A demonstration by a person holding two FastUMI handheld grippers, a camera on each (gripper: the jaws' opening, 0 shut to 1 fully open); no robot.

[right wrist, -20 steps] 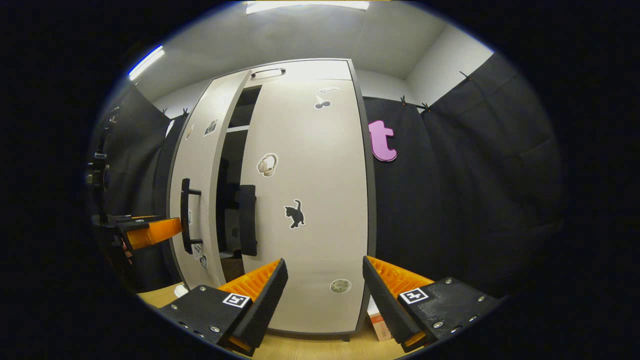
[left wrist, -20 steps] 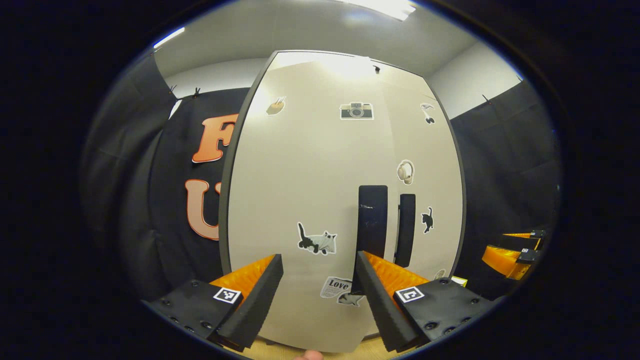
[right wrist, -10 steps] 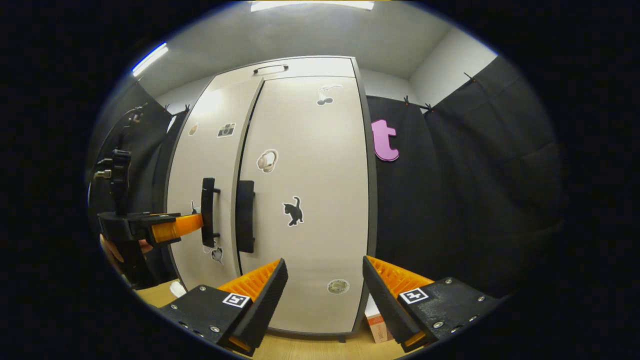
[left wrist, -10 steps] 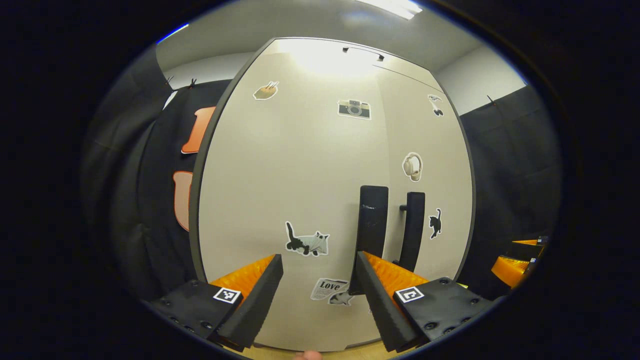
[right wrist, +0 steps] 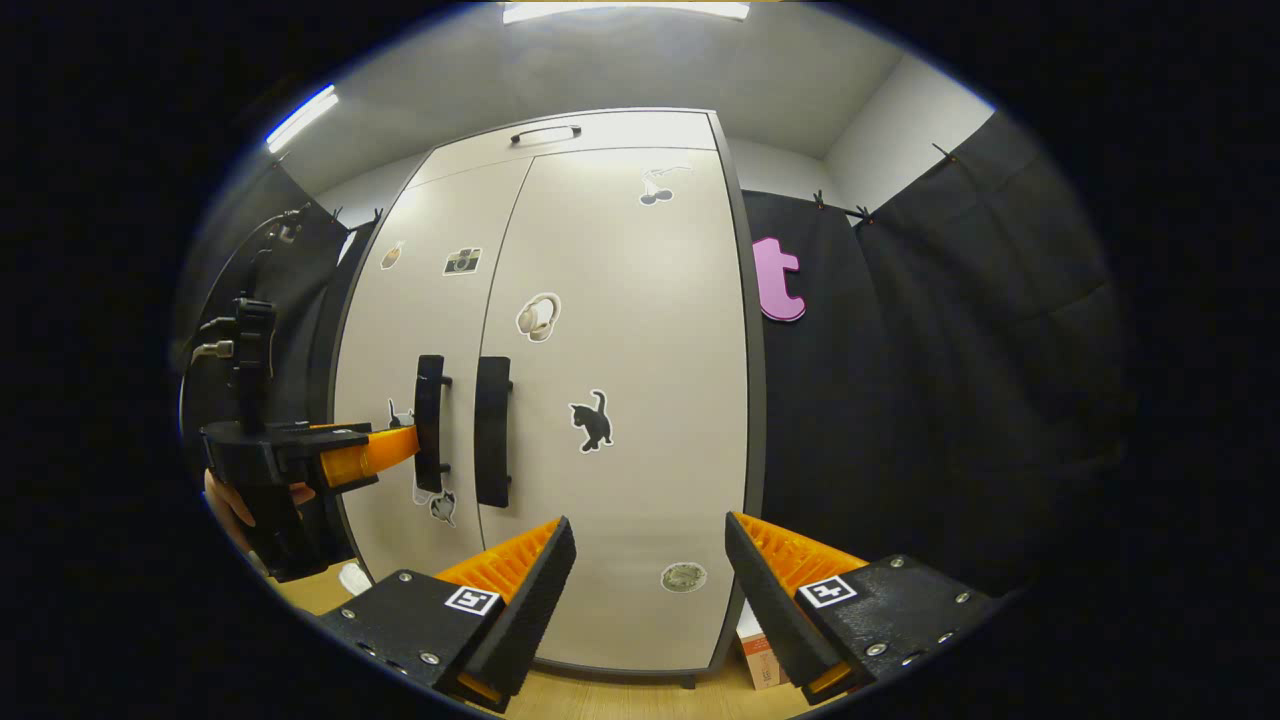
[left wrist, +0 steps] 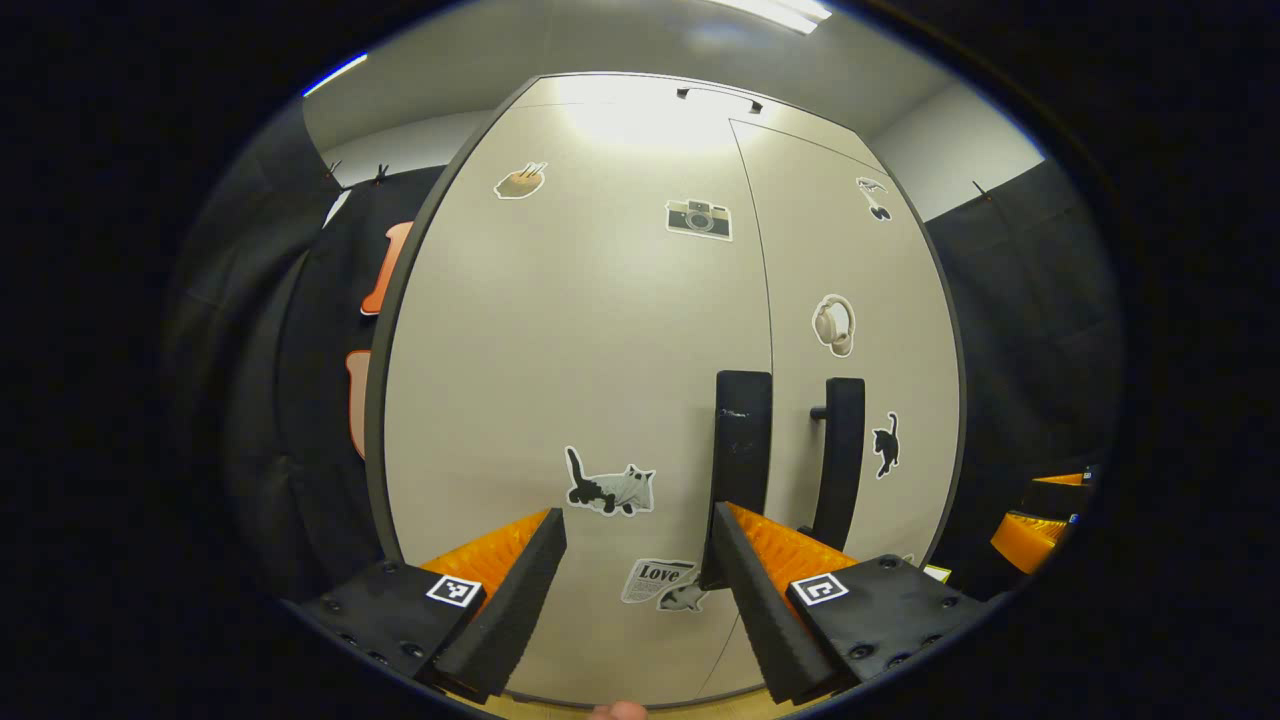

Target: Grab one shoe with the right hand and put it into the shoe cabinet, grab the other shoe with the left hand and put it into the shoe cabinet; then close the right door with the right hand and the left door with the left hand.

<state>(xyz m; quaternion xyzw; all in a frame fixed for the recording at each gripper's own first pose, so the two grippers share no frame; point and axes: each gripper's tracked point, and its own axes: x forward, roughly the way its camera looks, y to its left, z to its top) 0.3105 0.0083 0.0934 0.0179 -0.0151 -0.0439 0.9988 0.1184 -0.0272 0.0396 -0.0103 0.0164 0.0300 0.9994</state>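
Left tool (left wrist: pixel 638 560): jaws apart, empty, levelled at the left door (left wrist: pixel 570 400) with one finger just beside the left handle (left wrist: pixel 742 440); a hand (right wrist: pixel 240 500) grips it from behind. Right tool (right wrist: pixel 648 570): jaws apart, empty, held back facing the right door (right wrist: pixel 630 400). Shoe cabinet (right wrist: pixel 590 128): both doors appear flush. Shoes: presumably inside, hidden. Step: closing the left door, seemingly complete. Next: withdraw, or a light push if any gap remains.

The left door (right wrist: pixel 400 400) has swung fully shut.
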